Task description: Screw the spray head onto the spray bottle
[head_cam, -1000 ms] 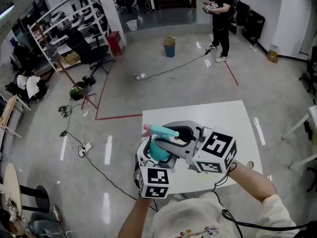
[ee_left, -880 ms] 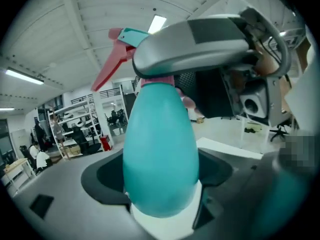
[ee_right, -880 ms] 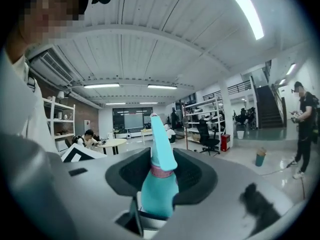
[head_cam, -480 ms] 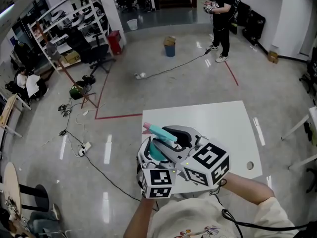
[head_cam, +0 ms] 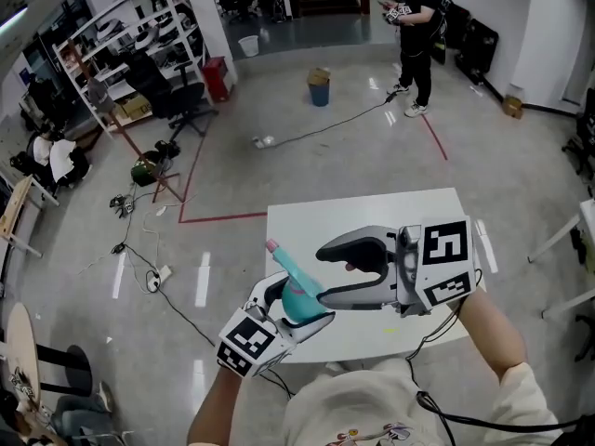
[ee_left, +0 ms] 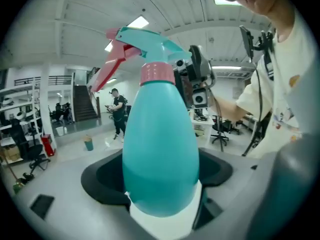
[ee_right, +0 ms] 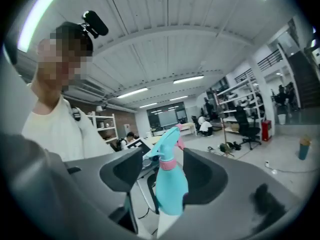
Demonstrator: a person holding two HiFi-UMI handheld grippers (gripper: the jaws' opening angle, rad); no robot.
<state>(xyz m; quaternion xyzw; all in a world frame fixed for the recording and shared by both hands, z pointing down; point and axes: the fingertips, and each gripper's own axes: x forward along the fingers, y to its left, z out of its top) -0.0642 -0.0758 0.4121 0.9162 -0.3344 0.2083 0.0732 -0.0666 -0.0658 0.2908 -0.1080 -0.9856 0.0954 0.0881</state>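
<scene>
nearest the person, the left gripper (head_cam: 296,316) has its jaws clenched on the lower body of the teal spray bottle (ee_left: 160,149), held tilted over the near left edge of the white desk (head_cam: 372,216). the spray head (ee_left: 142,49), pink at collar and trigger, sits on its neck. just right, the right gripper (head_cam: 323,275) has just been opening: jaws released, the spray bottle in their gap unpressed.

Cream T-shirt (head_cam: 372,409), black cable (head_cam: 429,405); grey right gripper (head_cam: 322,275).
</scene>
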